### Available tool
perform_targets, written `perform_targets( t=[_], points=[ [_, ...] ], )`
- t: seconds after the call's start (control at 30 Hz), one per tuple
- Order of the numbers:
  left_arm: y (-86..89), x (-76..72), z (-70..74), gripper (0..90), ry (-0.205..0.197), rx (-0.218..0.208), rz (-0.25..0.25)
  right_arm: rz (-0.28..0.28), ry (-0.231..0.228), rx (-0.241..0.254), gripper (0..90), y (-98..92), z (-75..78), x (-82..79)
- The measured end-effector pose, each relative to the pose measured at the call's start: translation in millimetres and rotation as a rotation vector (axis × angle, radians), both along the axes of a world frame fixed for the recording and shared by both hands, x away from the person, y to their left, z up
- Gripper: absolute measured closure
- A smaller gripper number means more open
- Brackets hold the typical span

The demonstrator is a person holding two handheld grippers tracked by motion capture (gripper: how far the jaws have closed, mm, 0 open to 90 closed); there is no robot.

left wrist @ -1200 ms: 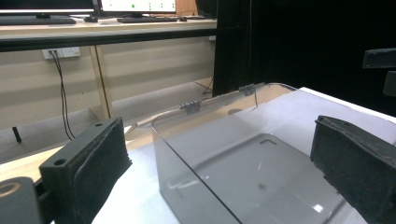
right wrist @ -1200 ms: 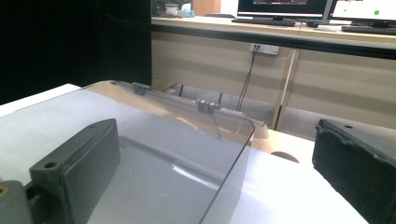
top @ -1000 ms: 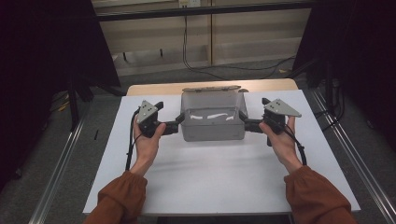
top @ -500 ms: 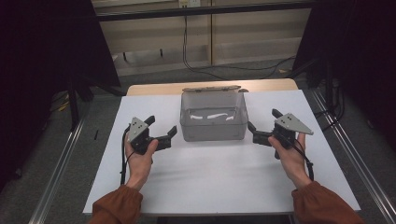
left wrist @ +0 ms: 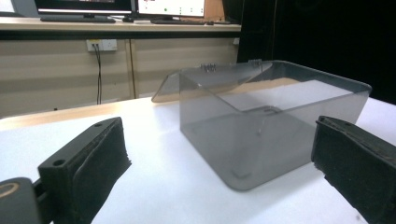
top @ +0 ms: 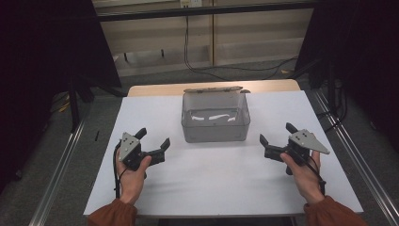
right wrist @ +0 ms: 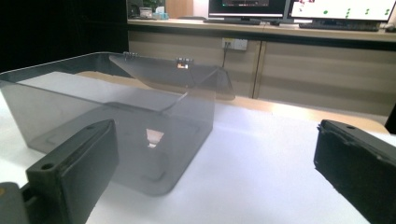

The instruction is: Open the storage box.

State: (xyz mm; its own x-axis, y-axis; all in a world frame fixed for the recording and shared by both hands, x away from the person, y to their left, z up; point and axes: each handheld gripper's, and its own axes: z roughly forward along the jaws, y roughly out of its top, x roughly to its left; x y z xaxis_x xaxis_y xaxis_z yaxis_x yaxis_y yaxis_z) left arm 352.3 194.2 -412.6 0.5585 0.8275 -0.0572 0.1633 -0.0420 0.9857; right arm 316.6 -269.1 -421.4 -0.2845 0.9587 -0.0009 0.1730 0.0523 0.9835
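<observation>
On the left of the high view, the left hand-held gripper [top: 153,141] sits low over the white worktop [top: 226,188], held in the person's left hand [top: 131,172]. Its jaws are spread wide and hold nothing; they point toward the near left corner of the box, near it but not touching. In the left gripper view the two black pads [left wrist: 100,163] frame that corner with open worktop between them.

In the middle stands the clear plastic storage box [top: 215,117], upright on the worktop toward its far side. Its hinged lid [top: 214,89] is swung open and hangs behind the back wall. The box looks empty apart from reflections on its floor.

On the right, the right hand-held gripper [top: 275,136], in the person's right hand [top: 301,172], is likewise wide open and empty, aimed at the box's near right corner and apart from it. Orange sleeves [top: 113,215] show at the bottom edge.
</observation>
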Motion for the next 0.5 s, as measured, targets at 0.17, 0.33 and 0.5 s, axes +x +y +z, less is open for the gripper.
perform_targets(
  t=[0.17, 0.33, 0.5],
  points=[
    [10.9, -8.2, -6.1, 3.3, 0.044, -0.007, 0.032, -0.015, 0.011, 0.000, 0.0, -4.6, -5.6, -13.1],
    [15.7, -18.6, -11.8, 2.9, 0.073, -0.004, 0.027, -0.032, 0.018, -0.007, 0.0, -11.7, -10.0, -24.2],
    [21.0, -27.6, -15.8, 2.8, 0.074, 0.012, 0.063, -0.061, 0.025, -0.011, 0.0, -22.1, -14.7, -36.0]
  ],
)
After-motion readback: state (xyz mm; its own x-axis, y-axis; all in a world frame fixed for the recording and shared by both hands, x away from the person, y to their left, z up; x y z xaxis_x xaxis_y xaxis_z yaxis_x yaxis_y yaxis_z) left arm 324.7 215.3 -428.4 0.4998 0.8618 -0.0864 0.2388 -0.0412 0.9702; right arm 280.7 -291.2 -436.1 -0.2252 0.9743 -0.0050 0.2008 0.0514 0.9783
